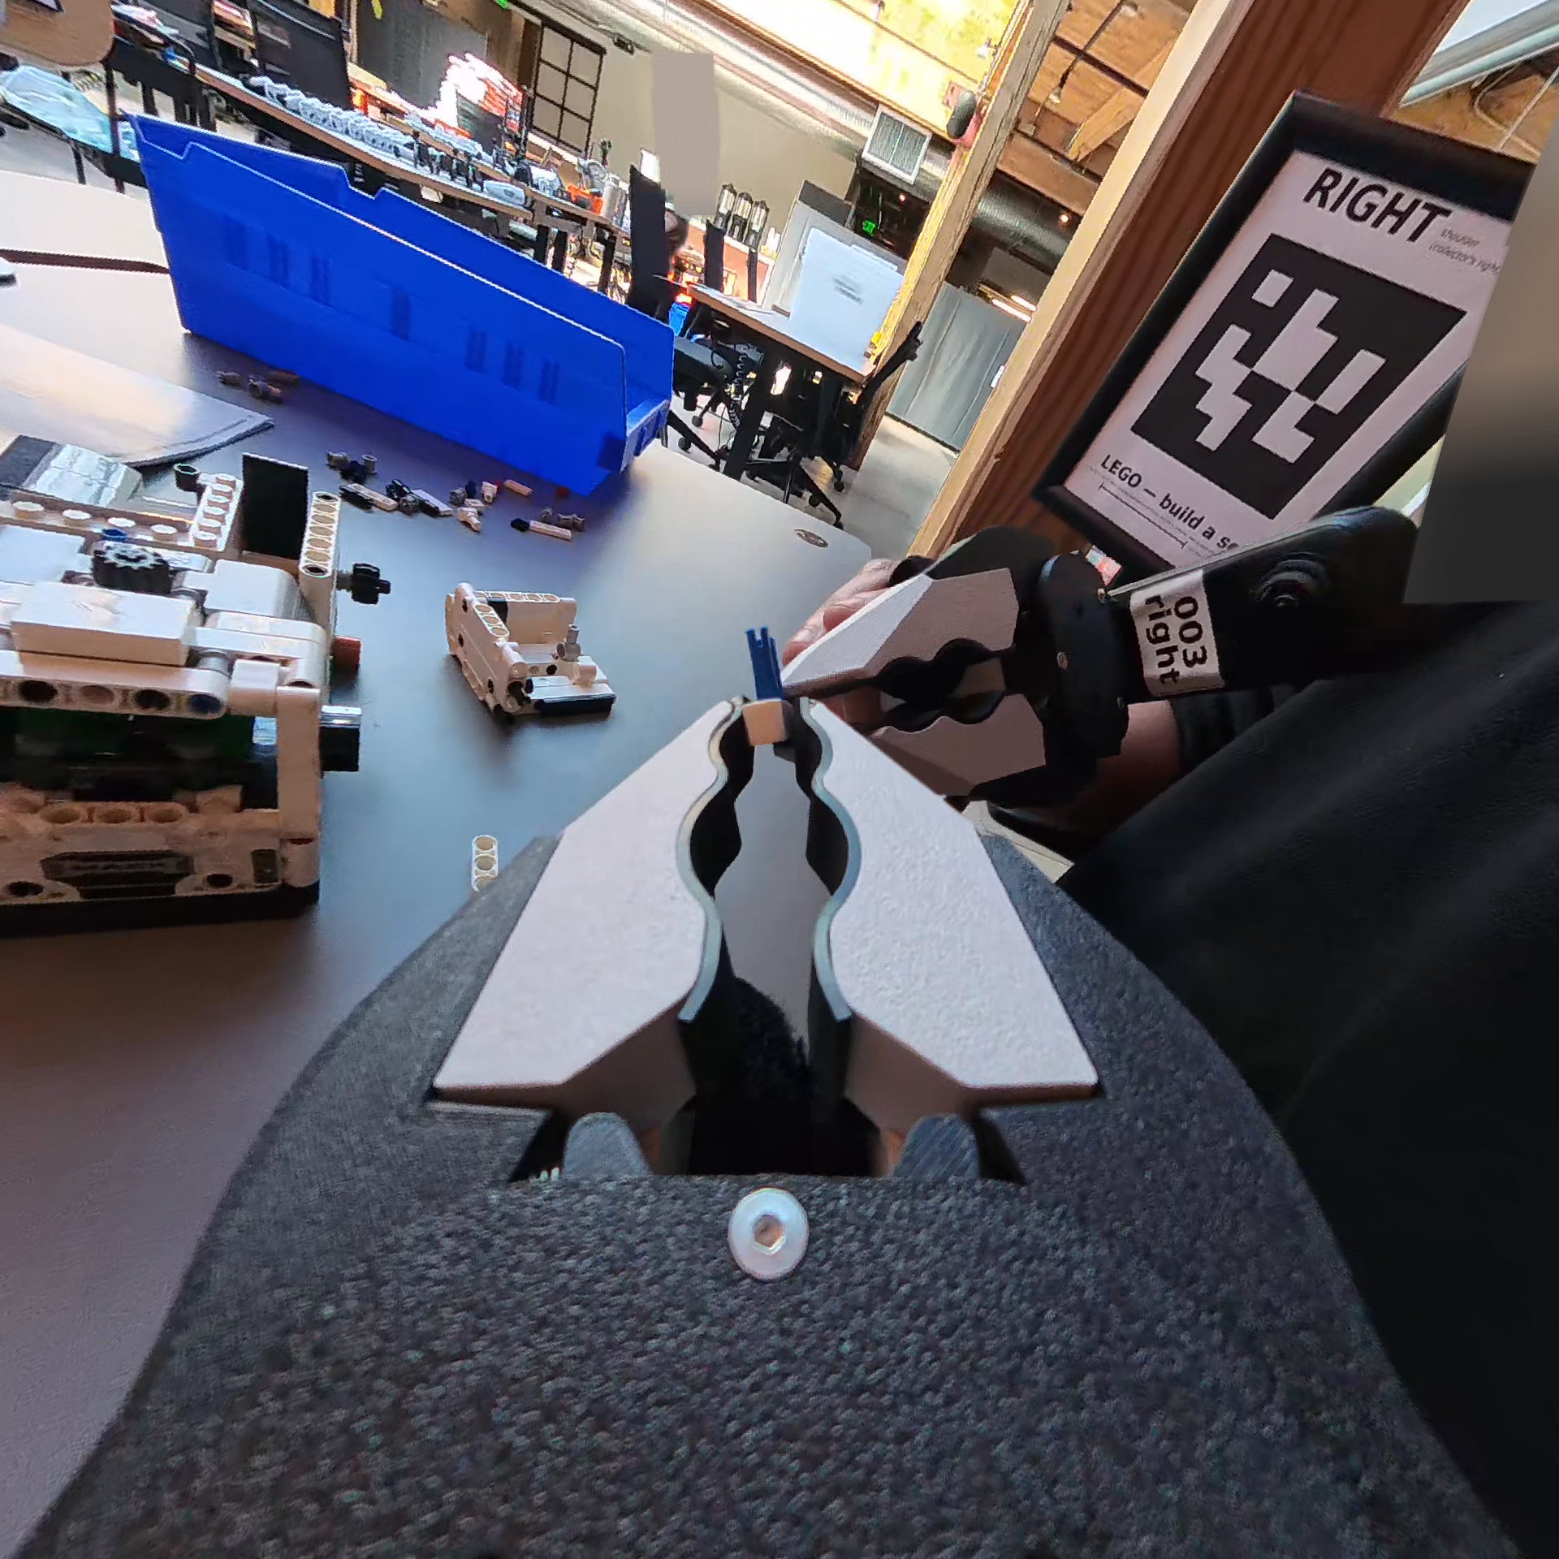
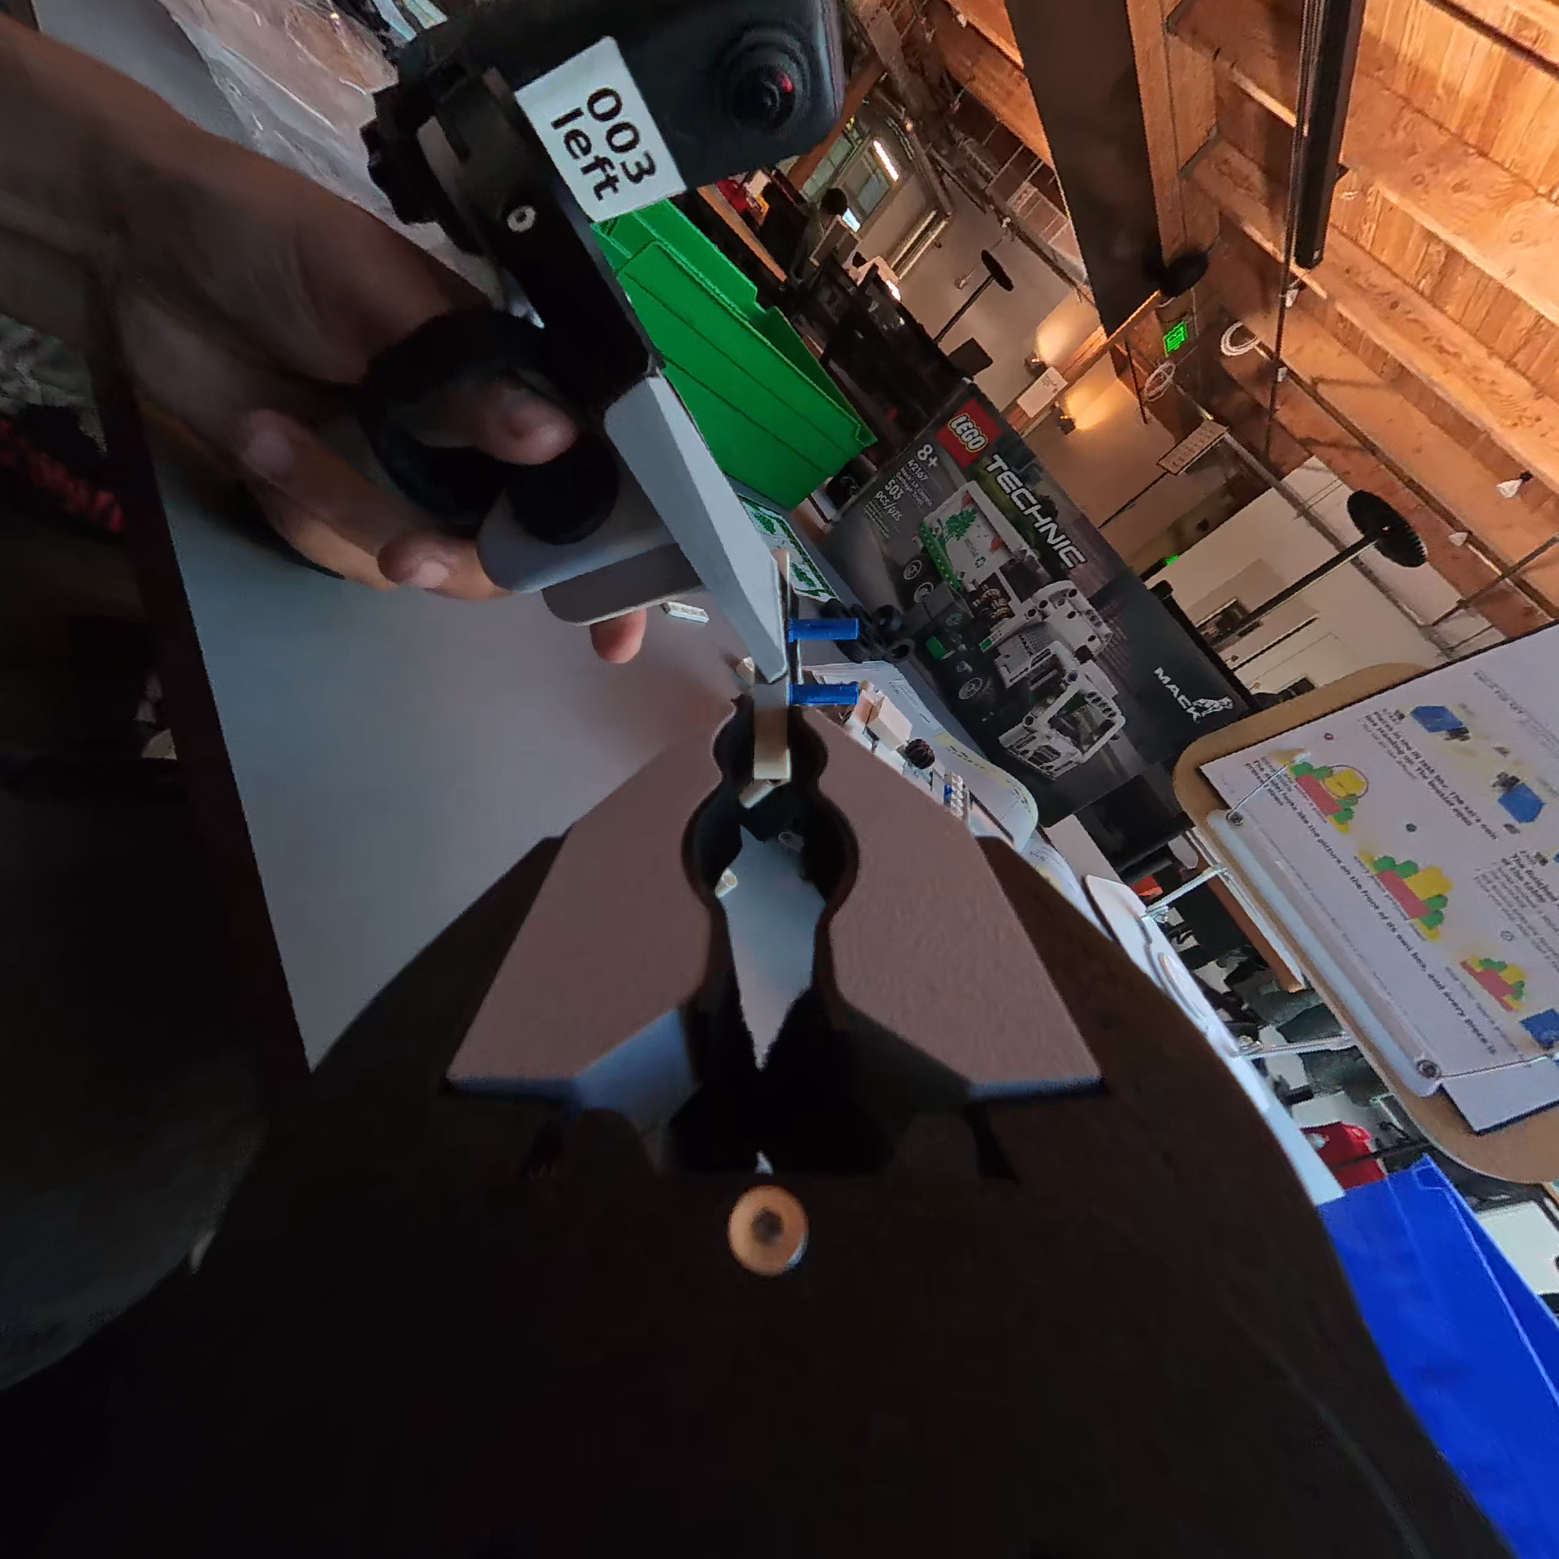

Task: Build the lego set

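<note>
The bin (image 1: 405,320) is bright blue on a dark grey table (image 1: 590,759). The truck (image 1: 152,717) is mostly white with black and green parts. The left gripper (image 1: 772,717) has pale grey fingers on a speckled charcoal body; it pinches a white beam (image 1: 763,724) bearing a blue pin (image 1: 766,654). The card (image 1: 1291,371) shows a black-and-white block pattern. A second bin (image 2: 725,371) is green; the box (image 2: 1038,624) is black.

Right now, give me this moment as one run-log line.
left gripper: shut on white beam | right gripper: shut on same beam | blue pins seated | held above table
</note>
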Motion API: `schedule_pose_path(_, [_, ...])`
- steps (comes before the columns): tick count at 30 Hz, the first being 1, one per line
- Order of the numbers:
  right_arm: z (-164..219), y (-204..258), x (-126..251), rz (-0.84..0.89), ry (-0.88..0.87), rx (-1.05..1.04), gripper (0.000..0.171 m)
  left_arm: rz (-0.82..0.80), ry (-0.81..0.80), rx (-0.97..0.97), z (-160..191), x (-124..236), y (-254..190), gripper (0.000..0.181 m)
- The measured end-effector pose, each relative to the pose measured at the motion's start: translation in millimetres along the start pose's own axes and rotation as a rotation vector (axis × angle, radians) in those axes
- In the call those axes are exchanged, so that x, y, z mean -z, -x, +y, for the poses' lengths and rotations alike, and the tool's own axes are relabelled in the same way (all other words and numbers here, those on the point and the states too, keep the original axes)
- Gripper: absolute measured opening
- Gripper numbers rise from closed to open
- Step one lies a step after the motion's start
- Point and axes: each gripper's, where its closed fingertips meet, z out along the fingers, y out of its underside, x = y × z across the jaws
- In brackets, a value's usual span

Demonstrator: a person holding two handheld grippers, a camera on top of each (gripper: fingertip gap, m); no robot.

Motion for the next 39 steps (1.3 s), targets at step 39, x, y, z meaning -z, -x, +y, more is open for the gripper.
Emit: schedule_pose_path(39, [-29,6,26,-0.569,-0.334,-0.762,0.006,0.11,-0.102,-0.302,-7,6,-38,0.007])
